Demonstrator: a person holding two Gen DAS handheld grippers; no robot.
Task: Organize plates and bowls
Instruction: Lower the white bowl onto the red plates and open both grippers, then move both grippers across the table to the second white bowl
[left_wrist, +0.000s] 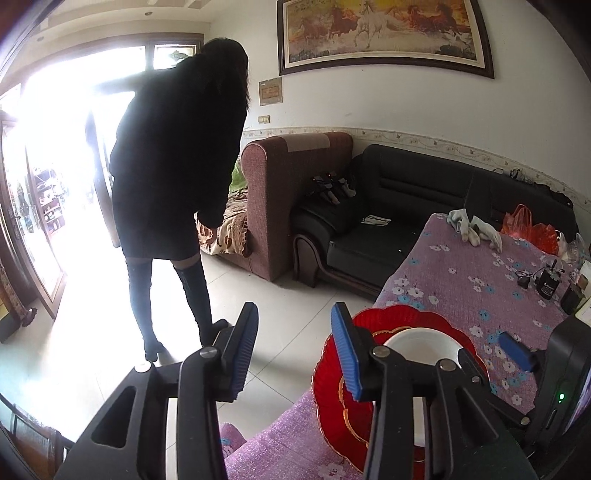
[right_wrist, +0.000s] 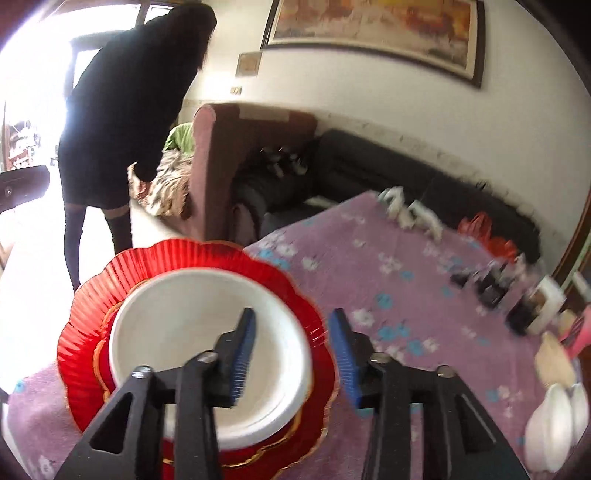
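The white bowl (right_wrist: 207, 332) sits in the middle of the red plate (right_wrist: 110, 295), a scalloped, ribbed plate with a gold line around its inner ring. The plate lies at the near corner of the table (right_wrist: 388, 266), which is covered in a purple cloth with a flower print; on its far-left side the plate's rim comes level with the table's edge, and beyond that is bare tiled floor (left_wrist: 280, 295).

The right claw (right_wrist: 291, 354) stands partly apart with nothing between its blue pads. One finger hangs over the bowl's inside; the other is past the bowl's rim, over the plate's right edge and the cloth. No pad presses on the bowl.

The left claw (left_wrist: 293, 350) is also partly apart and empty. Its right finger stands in front of the plate's left rim, its left finger out over the floor, off the table's edge.

To the right of the plate the cloth is open as far as the small dark items (left_wrist: 546, 284) and the red bag (left_wrist: 532, 229) at the table's far side. Beyond the plate, a person in black (left_wrist: 173, 147) stands on the floor by a pink armchair (left_wrist: 291, 199); a black sofa (left_wrist: 399, 206) runs along the table's far edge.
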